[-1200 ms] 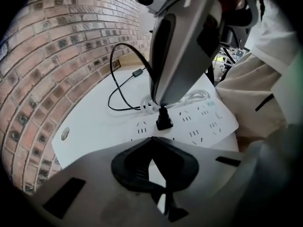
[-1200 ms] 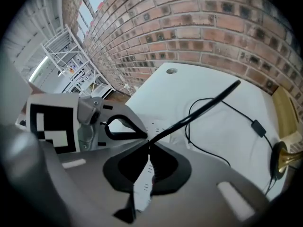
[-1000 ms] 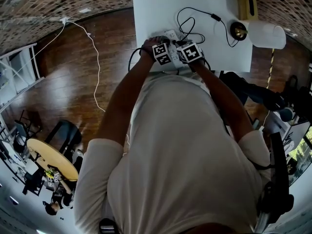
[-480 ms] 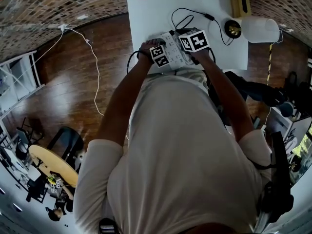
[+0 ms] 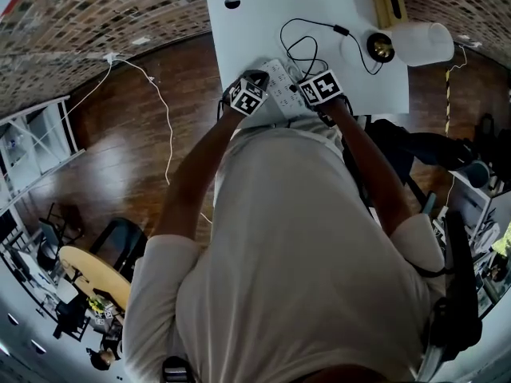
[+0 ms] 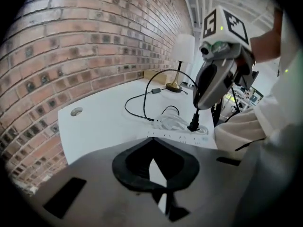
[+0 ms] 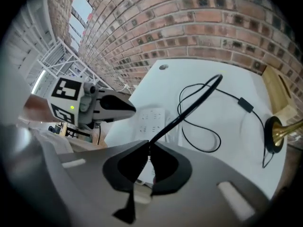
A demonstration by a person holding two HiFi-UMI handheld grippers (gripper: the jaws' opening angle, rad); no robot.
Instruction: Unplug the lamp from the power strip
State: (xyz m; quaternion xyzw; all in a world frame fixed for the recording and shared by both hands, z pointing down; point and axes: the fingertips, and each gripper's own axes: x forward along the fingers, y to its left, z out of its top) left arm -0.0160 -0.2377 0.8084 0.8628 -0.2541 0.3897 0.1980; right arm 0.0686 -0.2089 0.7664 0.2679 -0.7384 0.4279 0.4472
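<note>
Fingers (image 6: 132, 167) of the left gripper (image 6: 152, 141) press together; the right gripper's (image 7: 148, 148) are opening around lamp cord (image 7: 189, 109).

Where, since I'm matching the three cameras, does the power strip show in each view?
Head view: power strip at the table's near edge, middle.
Left gripper view: lower centre-right, at the near edge.
Right gripper view: centre-left, left of the taut black cord.
Shared landmark: brass lamp base, visible in all three.
</note>
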